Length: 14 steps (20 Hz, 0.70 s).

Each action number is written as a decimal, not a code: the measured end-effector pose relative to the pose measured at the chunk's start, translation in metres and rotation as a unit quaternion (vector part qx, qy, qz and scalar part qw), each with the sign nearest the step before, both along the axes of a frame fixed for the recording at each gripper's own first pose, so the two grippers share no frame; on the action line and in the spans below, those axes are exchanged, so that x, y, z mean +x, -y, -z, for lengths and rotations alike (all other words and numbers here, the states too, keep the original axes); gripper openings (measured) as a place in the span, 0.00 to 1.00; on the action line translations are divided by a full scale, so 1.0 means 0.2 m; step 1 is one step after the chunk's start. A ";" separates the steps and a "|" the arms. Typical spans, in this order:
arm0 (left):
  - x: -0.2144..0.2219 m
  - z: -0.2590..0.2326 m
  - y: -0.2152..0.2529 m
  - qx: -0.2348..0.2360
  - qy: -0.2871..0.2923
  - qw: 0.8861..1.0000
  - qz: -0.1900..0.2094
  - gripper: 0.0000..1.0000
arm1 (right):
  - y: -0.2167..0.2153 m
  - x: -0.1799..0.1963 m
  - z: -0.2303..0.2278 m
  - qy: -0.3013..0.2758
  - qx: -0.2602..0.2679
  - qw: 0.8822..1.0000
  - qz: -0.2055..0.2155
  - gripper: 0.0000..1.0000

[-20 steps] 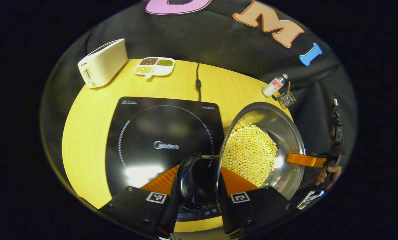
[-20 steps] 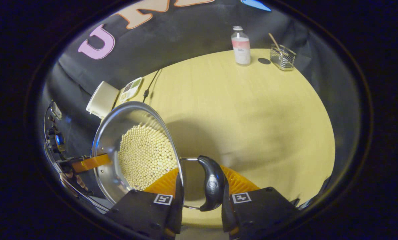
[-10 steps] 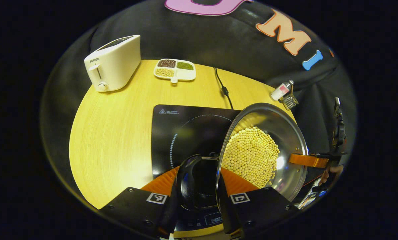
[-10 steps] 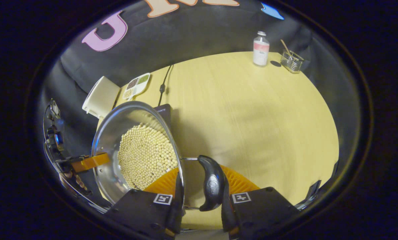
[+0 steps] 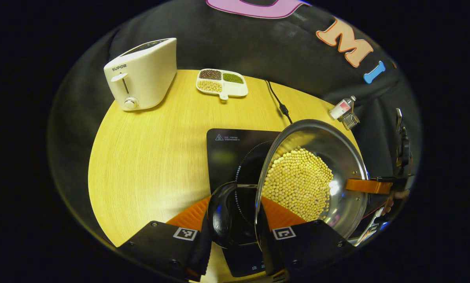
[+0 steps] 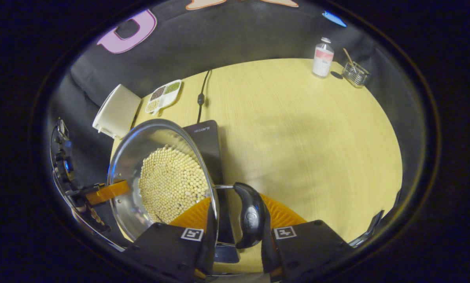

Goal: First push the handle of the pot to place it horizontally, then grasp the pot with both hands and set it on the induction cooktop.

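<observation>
Left gripper view shows the left gripper clamped on one black side handle of the bean-filled pot, partly above the induction cooktop. Right gripper grips the opposite handle.

A white toaster stands at the far left of the round, pale wooden counter, its lever and knob on the end face turned toward the left gripper view. Just beside it, to the right, lies a white divided dish with three filled sections — dark brown, green and pale yellow grains. A black power cord runs from the back edge across the wood. At the far right edge stand a small clear bottle with a pinkish label and white cap and, near it, a little wire basket holding a thin wooden stick — the two are close but apart.
</observation>
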<state>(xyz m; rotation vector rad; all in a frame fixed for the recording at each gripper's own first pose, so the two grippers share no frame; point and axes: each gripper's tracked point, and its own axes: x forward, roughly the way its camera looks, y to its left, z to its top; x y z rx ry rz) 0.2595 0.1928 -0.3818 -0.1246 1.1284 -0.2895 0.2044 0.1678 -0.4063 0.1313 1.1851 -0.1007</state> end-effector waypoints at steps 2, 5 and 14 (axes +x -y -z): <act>0.03 0.00 -0.03 0.005 0.007 1.000 0.002 0.54 | -0.02 0.03 0.02 0.001 0.004 1.000 0.004 0.50; 0.08 0.00 -0.07 0.024 0.023 0.999 0.003 0.56 | -0.06 0.07 0.05 0.006 0.011 1.000 0.008 0.43; 0.05 -0.05 -0.12 0.046 0.054 0.997 -0.012 0.68 | -0.08 0.08 0.01 0.040 0.026 0.999 0.022 0.57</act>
